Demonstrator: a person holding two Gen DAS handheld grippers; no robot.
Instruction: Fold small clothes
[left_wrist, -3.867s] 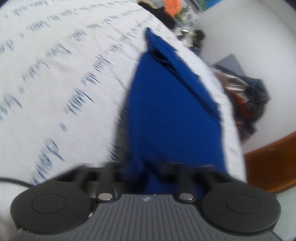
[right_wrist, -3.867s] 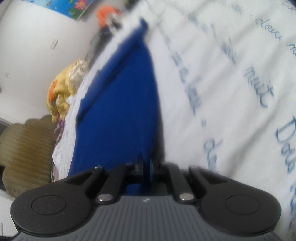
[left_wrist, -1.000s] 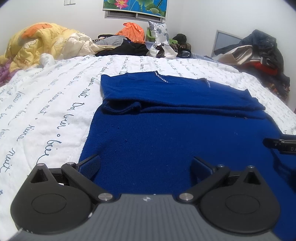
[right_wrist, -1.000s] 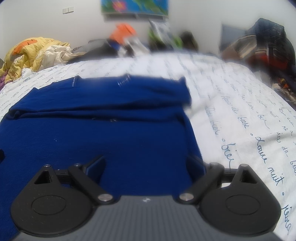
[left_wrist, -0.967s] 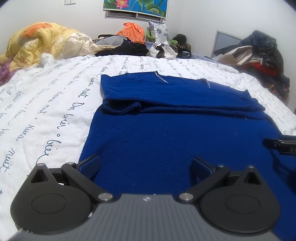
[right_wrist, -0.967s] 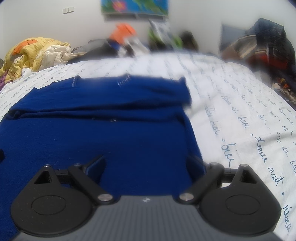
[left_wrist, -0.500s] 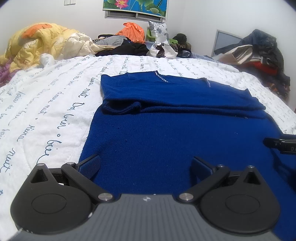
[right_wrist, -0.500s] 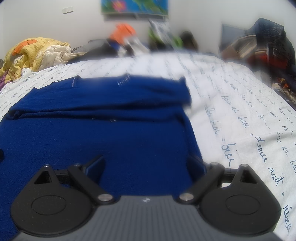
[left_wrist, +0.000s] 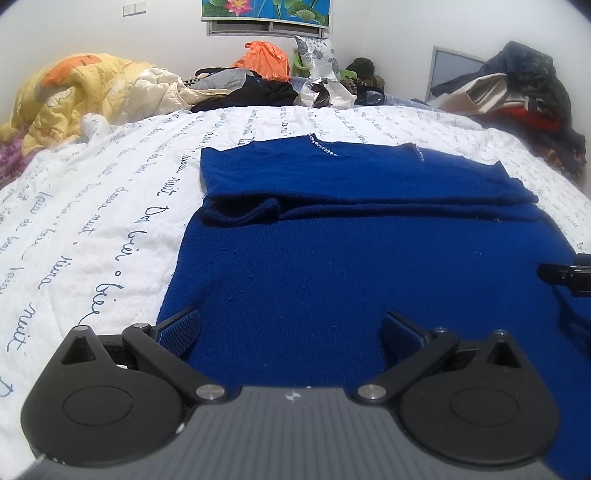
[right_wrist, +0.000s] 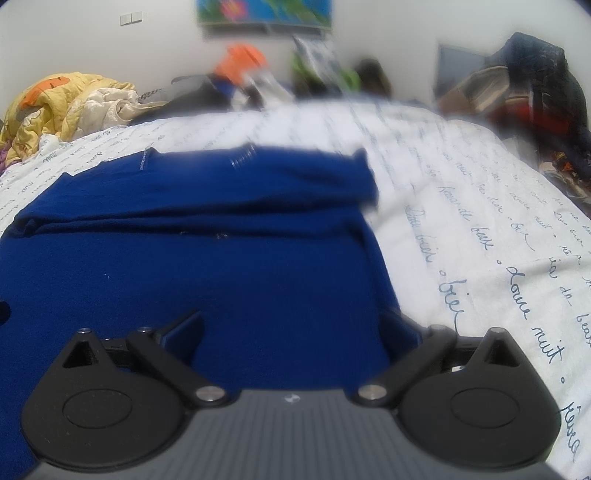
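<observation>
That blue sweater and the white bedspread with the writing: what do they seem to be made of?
Blue sweater: probably a fine matte knit, with small pills dotting it and a rolled, ribbed-looking edge. White bedspread: apparently quilted cotton-like fabric, puffy and dimpled, with printed blue script.

a white bedspread (left_wrist: 110, 192) with blue script covers the bed. a yellow quilt (left_wrist: 74, 92) lies far left, an orange bag (left_wrist: 264, 59) near the wall.

Low wrist views, shared sweater (left_wrist: 351, 266)
</observation>
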